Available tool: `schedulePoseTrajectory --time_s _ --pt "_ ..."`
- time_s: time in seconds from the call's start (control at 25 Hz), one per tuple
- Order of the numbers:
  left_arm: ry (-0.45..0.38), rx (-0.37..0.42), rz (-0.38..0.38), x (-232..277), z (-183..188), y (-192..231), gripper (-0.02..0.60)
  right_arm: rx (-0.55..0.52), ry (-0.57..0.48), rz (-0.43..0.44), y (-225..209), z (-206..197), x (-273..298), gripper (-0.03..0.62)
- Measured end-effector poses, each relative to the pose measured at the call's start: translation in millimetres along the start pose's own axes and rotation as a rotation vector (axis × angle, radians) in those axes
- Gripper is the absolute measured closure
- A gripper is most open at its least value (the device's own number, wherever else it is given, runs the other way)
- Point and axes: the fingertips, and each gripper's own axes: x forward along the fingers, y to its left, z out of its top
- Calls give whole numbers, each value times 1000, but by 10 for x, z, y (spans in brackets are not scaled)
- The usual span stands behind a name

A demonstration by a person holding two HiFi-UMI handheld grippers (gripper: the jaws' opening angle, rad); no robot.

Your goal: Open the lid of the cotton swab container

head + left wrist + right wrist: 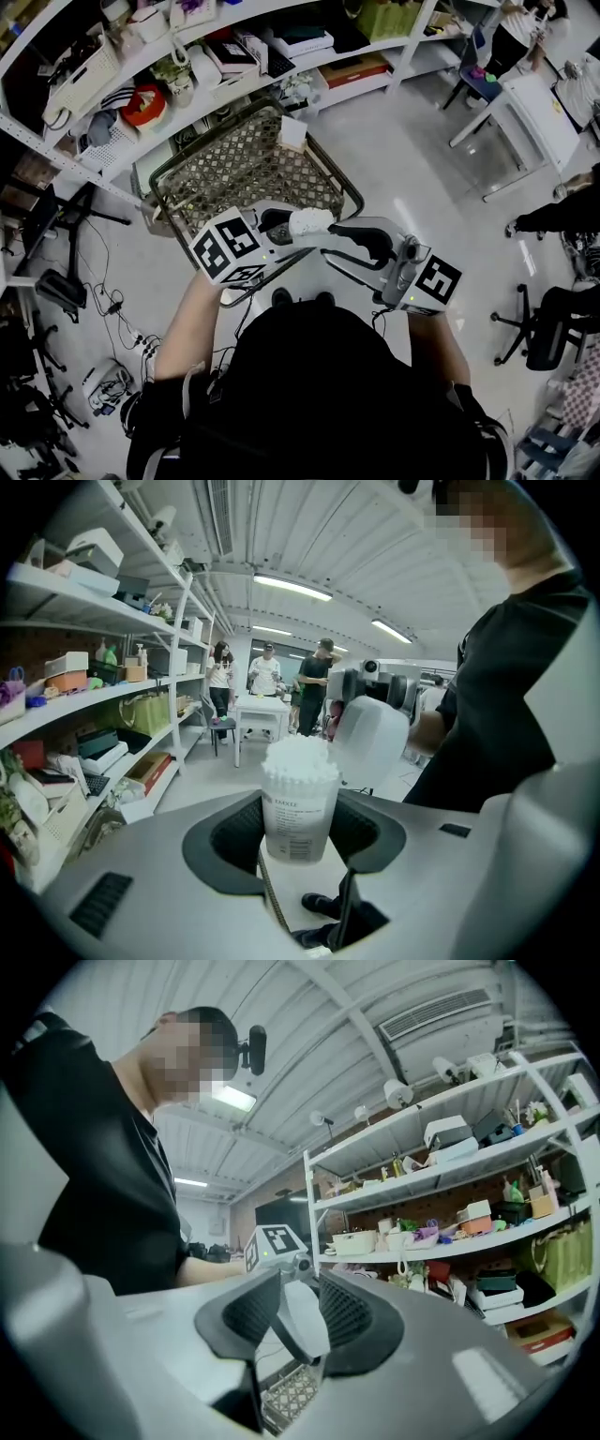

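The jaws of the left gripper are standing partly apart and pressing on both sides of the container, holding it upright by its lower half. The jaws of the right gripper are set narrower and are pinching the lid, a cloudy white cap sitting edge-on between them.

Nothing is carrying either piece. The person is holding both up in the air in front of the body, above a wire basket, with no bench under them.

From the left gripper view the opening looks as good as done. The swabs are showing bare at the top of the container, a white tuft with nothing covering them. The lid is hanging just beside the rim, up and to the right. I cannot tell whether its edge is touching the container.

What is left, as I judge it, is small: drawing the lid well clear of the rim and keeping the container upright so the swabs are not spilling. Setting either piece down somewhere may follow.
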Motion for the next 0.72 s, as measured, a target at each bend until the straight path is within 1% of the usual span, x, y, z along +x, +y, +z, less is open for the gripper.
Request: schedulePoseTrajectory --time_s 0.08,0.12,0.2,0.28,0.36,0.48,0.6,0.72 --pt "-16 13 6 23 46 21 385 0 -50 8 11 105 1 454" --pt "-29 13 12 25 69 39 385 8 -60 1 11 154 -1 454" --pt "-58 13 21 6 113 73 385 25 -73 -30 -32 252 -50 454" --pt "-78 21 23 -31 161 101 385 18 -107 -73 -139 363 -187 455" --pt "-88 32 29 -77 221 138 385 -4 -132 -155 -301 450 -392 456" --pt "-103 43 53 -164 329 201 385 -31 -131 -310 -552 500 -751 462" --pt "-119 49 86 -280 408 257 385 -23 -131 -434 -731 501 -1071 496" --pt "-135 47 120 -418 453 307 385 -21 -138 -523 -842 535 -1252 548"
